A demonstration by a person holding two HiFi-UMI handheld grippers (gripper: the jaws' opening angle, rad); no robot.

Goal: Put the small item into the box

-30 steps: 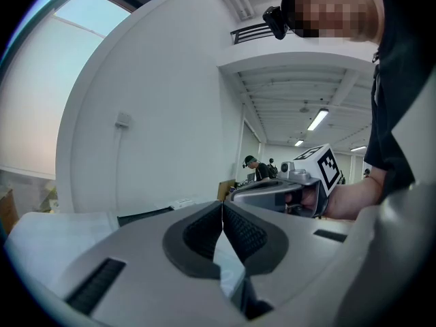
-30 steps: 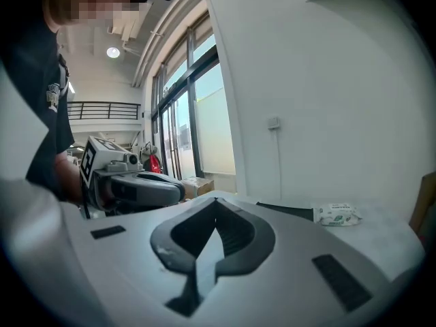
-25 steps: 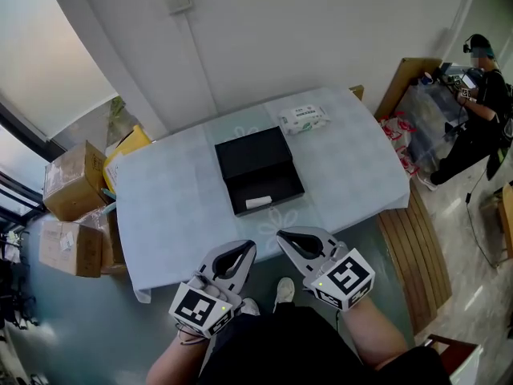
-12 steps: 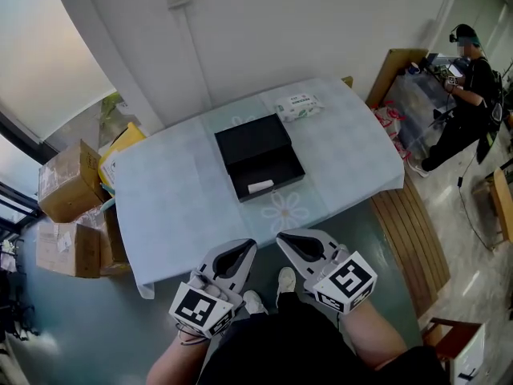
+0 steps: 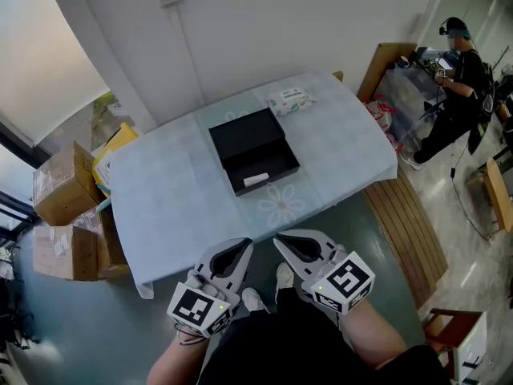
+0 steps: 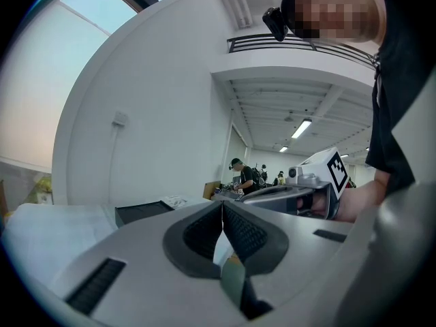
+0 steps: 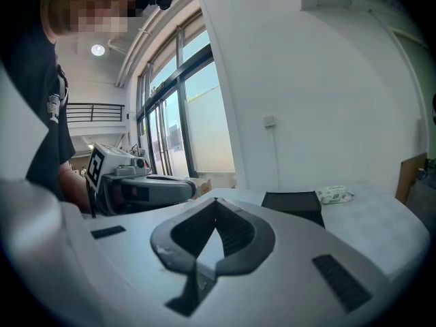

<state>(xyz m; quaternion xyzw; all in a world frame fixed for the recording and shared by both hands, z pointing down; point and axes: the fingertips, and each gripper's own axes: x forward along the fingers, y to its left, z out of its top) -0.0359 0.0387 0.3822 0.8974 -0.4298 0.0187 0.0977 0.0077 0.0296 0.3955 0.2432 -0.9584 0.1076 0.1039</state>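
- The left gripper (image 5: 237, 249), short of the pale-clothed worktop (image 5: 168, 191), has its fingers (image 6: 199, 234) pressed together, empty.
- The right gripper (image 5: 287, 241) likewise, fingers together and empty.
- The small white flat item (image 5: 256, 180) lies inside the open black rectangular box (image 5: 244, 137).

Nothing here can actually be read. The pack of wipes (image 5: 291, 100), upper middle of the head view, carries green print too small to make out. The cardboard boxes (image 5: 58, 195) at the left edge show pale labels, illegible. The cubes on the left gripper (image 5: 238, 251) and right gripper (image 5: 288, 243) bear only black-and-white square patterns, no letters.
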